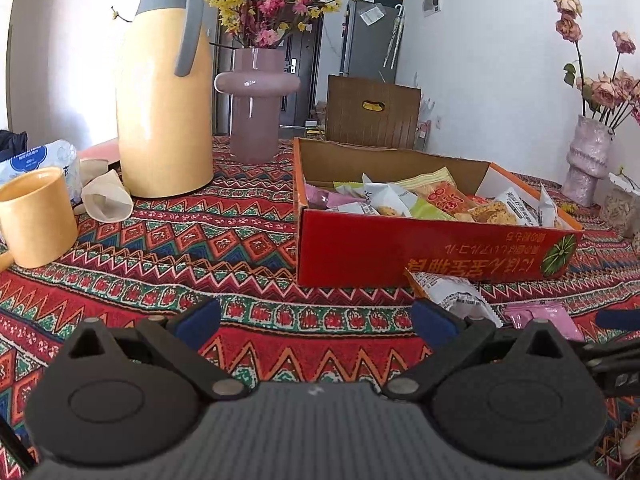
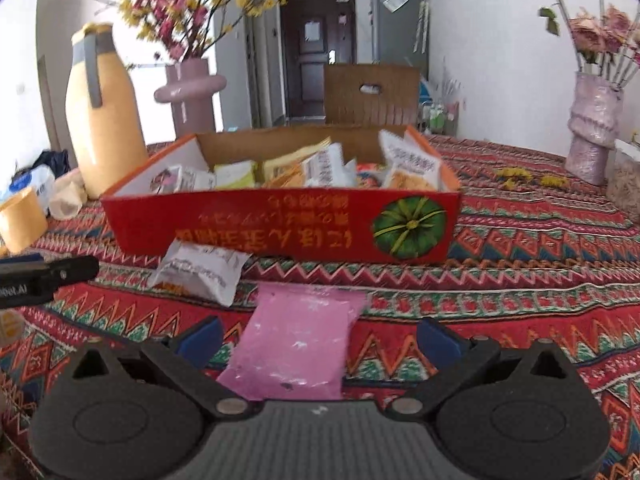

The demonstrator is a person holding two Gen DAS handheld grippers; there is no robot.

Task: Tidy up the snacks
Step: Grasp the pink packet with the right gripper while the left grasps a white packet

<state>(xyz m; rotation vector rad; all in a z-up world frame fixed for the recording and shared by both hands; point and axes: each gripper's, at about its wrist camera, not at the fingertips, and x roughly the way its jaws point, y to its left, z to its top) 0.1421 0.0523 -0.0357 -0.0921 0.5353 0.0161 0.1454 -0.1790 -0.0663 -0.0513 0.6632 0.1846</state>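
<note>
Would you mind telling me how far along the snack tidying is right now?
Mostly done: the red box already holds many snack packets. Nothing is gripped; the right tongs are open with the pink packet lying between the fingers, and the left tongs are open over the tablecloth. Left: the pink packet and the white packet in front of the box.

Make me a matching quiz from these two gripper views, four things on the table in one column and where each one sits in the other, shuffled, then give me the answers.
Things
1. pink snack packet
2. white snack packet
3. yellow thermos jug
4. yellow mug

Places
A. on the cloth, touching the front wall of the red box
B. at the table's left edge, nearest the left gripper
C. between the open fingers of the right gripper
D. standing beside the mauve vase

Pairs: 1-C, 2-A, 3-D, 4-B
</note>
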